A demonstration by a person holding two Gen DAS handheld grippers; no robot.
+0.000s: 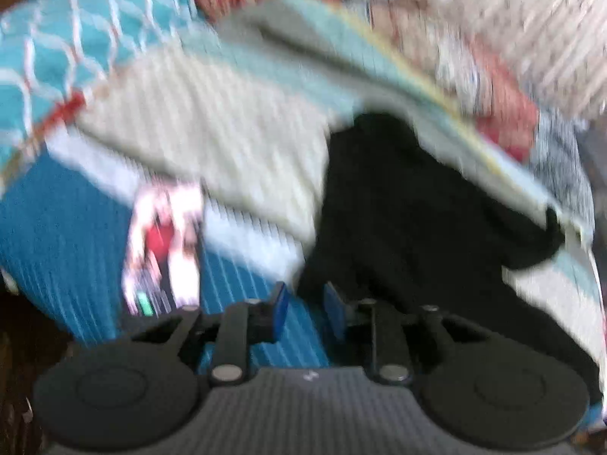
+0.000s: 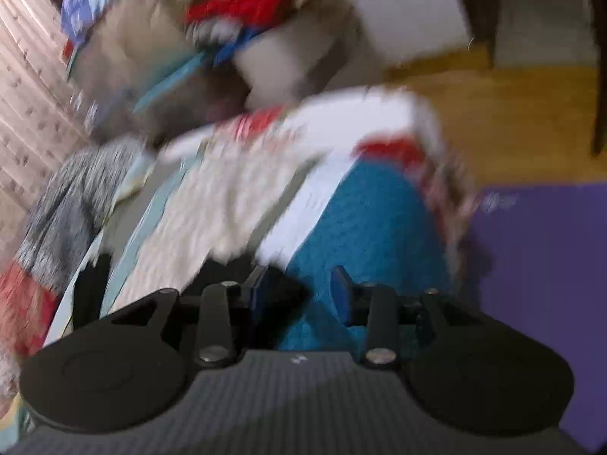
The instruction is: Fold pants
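Black pants [image 1: 409,220] bunched on the blue blanket [image 1: 57,235], right of its striped part. Left gripper [image 1: 303,303] and right gripper [image 2: 299,292] both parted, empty. Risk: snagging blanket instead, given heavy blur.

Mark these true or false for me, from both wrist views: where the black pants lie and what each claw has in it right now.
1. The left claw has nothing between its blue pads. True.
2. The black pants lie on the blue bedspread, ahead and to the right of the left claw. True.
3. The right claw grips red cloth. False: its pads stand apart with nothing between them.
4. The left wrist view shows a wooden floor. False: only the right wrist view shows the wooden floor.
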